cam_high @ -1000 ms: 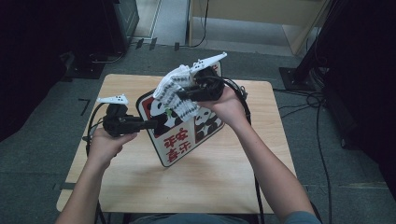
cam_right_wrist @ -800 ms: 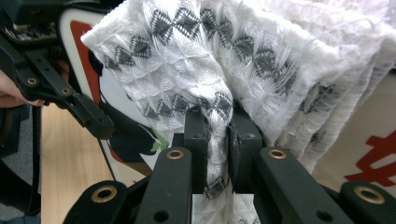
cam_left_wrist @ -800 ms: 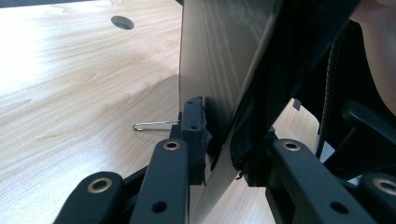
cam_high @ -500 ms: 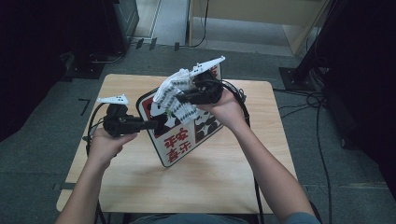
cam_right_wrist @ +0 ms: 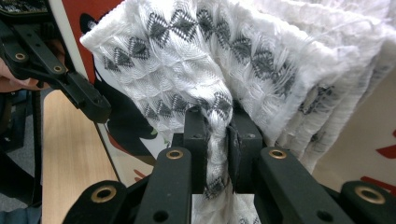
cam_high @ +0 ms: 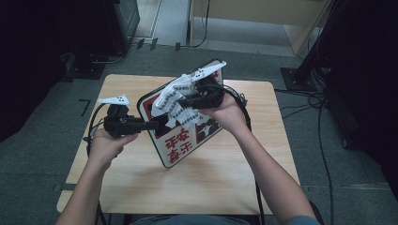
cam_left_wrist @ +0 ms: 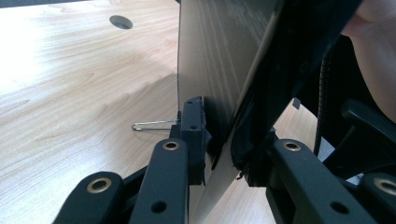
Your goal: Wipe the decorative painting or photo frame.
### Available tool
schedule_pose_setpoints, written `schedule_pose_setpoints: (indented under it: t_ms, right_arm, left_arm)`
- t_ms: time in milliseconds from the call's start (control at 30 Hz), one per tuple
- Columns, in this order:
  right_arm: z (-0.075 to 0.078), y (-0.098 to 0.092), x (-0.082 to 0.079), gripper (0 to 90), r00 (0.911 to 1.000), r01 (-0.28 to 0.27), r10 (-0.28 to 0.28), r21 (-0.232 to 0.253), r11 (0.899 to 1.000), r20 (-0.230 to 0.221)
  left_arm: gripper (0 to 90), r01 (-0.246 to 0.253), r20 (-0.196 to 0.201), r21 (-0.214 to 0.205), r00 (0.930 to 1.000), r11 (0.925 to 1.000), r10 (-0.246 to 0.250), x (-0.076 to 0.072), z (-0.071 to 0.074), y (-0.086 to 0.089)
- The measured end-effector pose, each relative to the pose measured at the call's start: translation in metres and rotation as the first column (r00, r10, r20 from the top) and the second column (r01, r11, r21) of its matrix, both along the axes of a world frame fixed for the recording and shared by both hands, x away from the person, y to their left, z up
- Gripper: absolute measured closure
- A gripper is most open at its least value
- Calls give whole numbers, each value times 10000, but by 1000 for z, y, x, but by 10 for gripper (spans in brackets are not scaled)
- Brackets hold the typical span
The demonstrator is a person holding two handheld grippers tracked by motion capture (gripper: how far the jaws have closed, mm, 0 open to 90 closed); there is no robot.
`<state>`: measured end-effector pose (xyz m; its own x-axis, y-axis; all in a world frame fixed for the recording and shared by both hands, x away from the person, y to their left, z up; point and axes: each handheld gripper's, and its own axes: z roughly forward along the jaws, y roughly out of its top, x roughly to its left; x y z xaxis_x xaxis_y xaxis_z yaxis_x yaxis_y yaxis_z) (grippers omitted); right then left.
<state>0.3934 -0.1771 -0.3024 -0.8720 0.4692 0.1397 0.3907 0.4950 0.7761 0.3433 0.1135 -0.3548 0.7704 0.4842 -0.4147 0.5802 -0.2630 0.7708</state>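
A red, white and black sign board (cam_high: 180,147) with large characters is held tilted above the wooden table (cam_high: 141,187). My left gripper (cam_high: 157,124) is shut on the board's left edge. In the left gripper view its pads (cam_left_wrist: 194,135) pinch the thin panel (cam_left_wrist: 219,56) from both sides. My right gripper (cam_high: 184,100) is over the board's face, shut on a white knitted cloth (cam_high: 171,96) with grey diamond patterns. In the right gripper view the cloth (cam_right_wrist: 224,60) is bunched between the jaws and spreads out above my right gripper (cam_right_wrist: 217,135), which presses the cloth against the board (cam_right_wrist: 369,135).
Black cables (cam_high: 237,96) lie on the table behind the right hand. A small metal pin (cam_left_wrist: 152,125) lies on the wood near the board's lower edge, and a round hole (cam_left_wrist: 121,21) shows in the tabletop. Dark floor surrounds the table.
The right gripper with the cloth has shifted slightly toward the person over the board's face. The left gripper and the board have stayed put.
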Motion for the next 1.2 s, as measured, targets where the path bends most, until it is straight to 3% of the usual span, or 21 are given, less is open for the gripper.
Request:
schedule_pose_setpoints:
  t_ms: [1200]
  right_arm:
    - [-33,-5,-6,802,9995,-149,148,-35,9999,-295]
  left_arm:
    - [752,-14,-2,21,10000,10000,14,0,0,-1]
